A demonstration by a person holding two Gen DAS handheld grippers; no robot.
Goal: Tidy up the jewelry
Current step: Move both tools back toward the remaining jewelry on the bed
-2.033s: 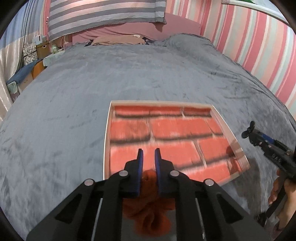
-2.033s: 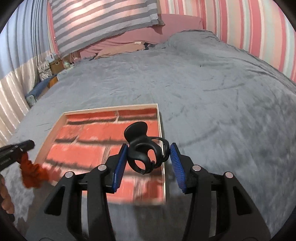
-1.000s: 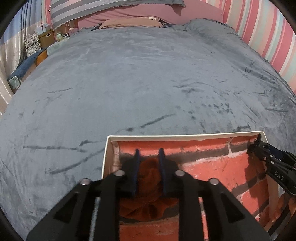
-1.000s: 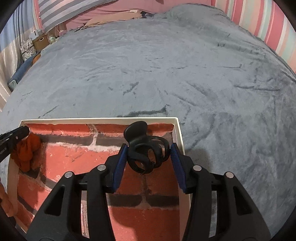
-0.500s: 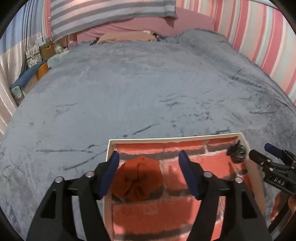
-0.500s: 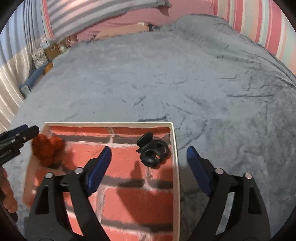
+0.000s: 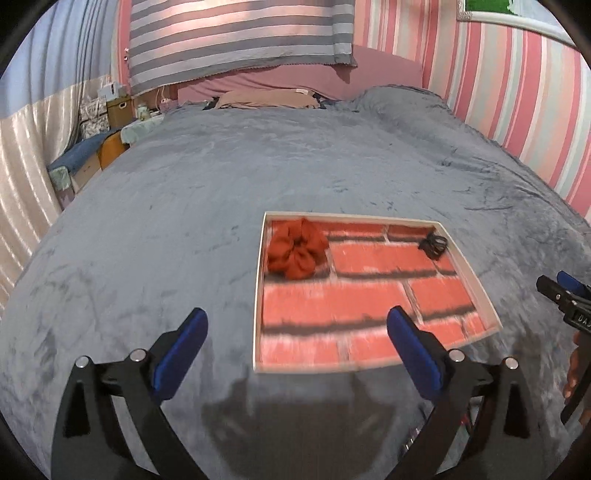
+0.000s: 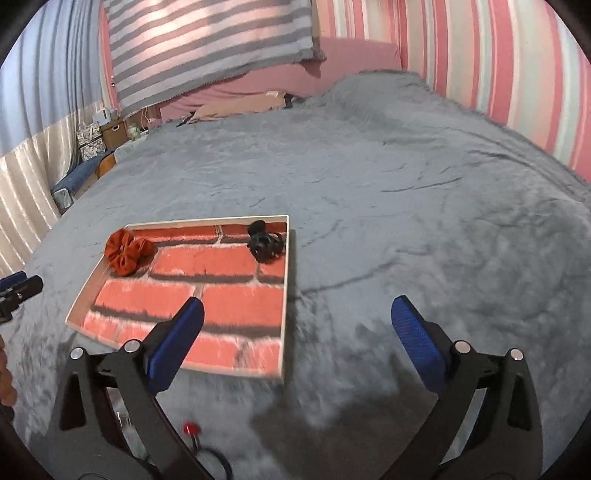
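The shallow tray (image 7: 476,284), lined with a red brick pattern and edged by a pale rim, lies flat on the grey blanket (image 7: 221,192) that covers the bed. Inside it, an orange scrunchie (image 7: 297,253) rests in the far left corner, touching the lining and close against the rim. A black hair claw (image 7: 433,245) rests in the far right corner, well apart from the scrunchie; the right wrist view shows both in those same two corners, scrunchie (image 8: 127,252) and claw (image 8: 266,242). The left gripper (image 7: 297,341) stands above the near edge of the tray; its jaws have just been opening and are spread wide, with nothing between the blue pads (image 7: 181,354). The right gripper (image 8: 297,338) stands over the blanket beside the tray's near right corner; its jaws have likewise just been opening, are at full spread, and hold nothing. Near the bottom edge of the right wrist view a small red item (image 8: 191,429) and a dark loop lie on the blanket, too blurred to identify. At the head of the bed is a pink headboard (image 7: 295,75) under a grey-and-white striped cloth (image 7: 240,33); pink striped walls (image 7: 517,92) stand to the right.
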